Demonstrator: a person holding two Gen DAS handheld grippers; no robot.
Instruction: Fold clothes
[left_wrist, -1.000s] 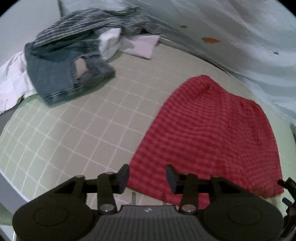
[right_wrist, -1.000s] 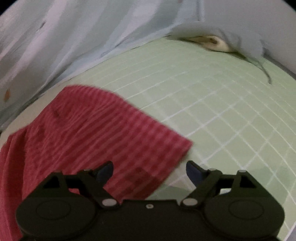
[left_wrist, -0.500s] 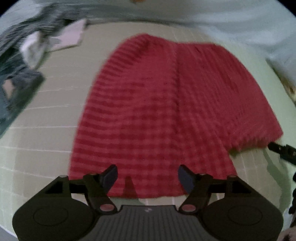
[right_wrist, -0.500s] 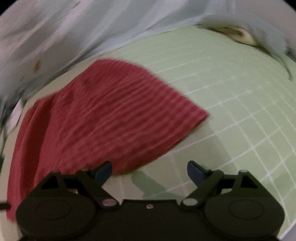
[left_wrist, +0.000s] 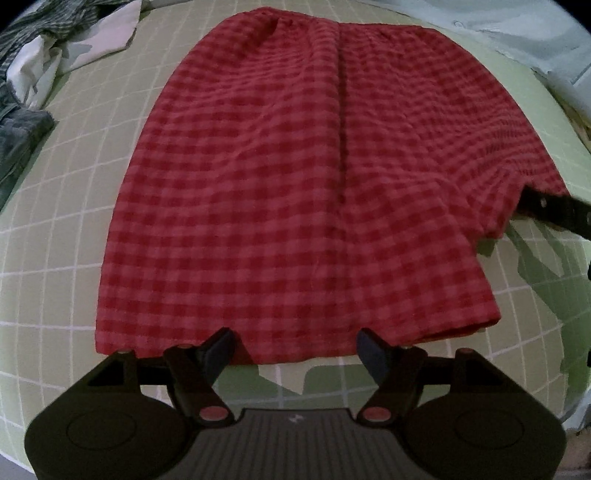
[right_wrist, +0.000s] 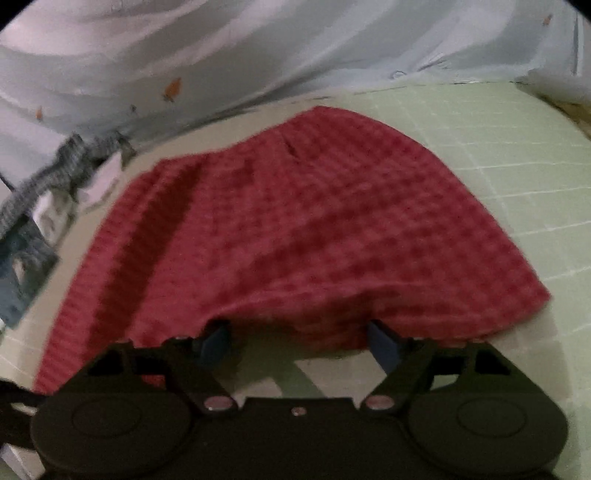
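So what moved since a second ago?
Both tools swung in to face the red checked cloth: the left tool now sits at its near hem, the right tool at its side edge. Both are open, gripping nothing. The cloth stayed on the green grid sheet; the clothes pile stayed put.
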